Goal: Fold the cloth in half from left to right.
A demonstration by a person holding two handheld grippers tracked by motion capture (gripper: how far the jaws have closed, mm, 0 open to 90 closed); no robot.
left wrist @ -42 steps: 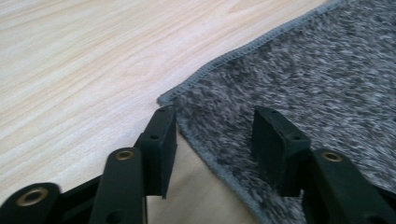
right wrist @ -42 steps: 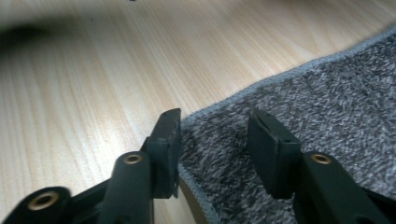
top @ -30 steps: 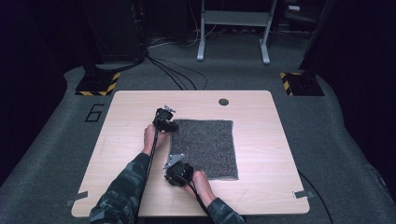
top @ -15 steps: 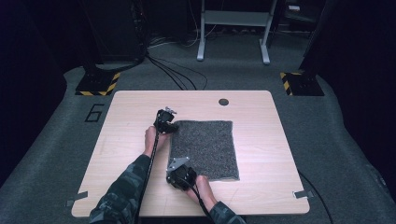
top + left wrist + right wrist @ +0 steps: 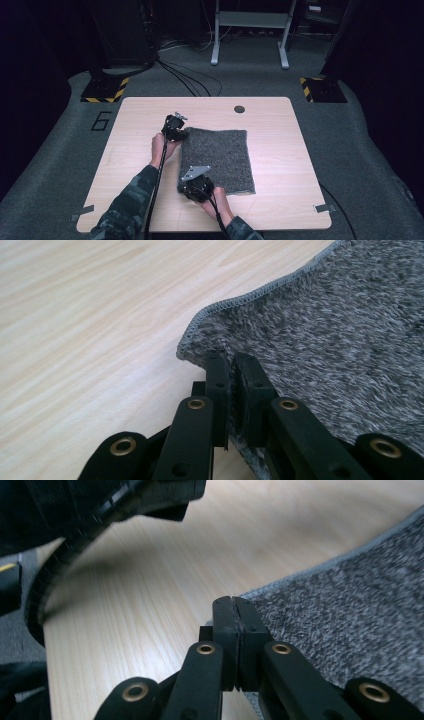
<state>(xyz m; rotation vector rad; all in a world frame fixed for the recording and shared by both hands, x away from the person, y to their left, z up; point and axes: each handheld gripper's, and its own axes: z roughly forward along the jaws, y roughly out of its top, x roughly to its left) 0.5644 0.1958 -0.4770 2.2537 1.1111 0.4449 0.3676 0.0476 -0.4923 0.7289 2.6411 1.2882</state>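
A grey fuzzy mat [image 5: 220, 160] with a stitched hem lies flat on the light wooden table [image 5: 280, 165]. My left gripper [image 5: 181, 134] is at the mat's far-left corner. In the left gripper view its jaws [image 5: 231, 360] have just been closing and pinch that corner of the mat [image 5: 340, 335], with fabric showing between them. My right gripper [image 5: 190, 179], under its grey plate, sits at the near-left corner. In the right gripper view its jaws [image 5: 234, 602] are pressed together on the mat's edge [image 5: 350, 615].
A dark round hole [image 5: 239, 109] marks the table's far side. Bare wood stretches to the left and right of the mat. On the floor beyond lie cables [image 5: 190, 82], two yellow-and-black striped bases [image 5: 105, 90] [image 5: 320, 87] and a white stand [image 5: 250, 35].
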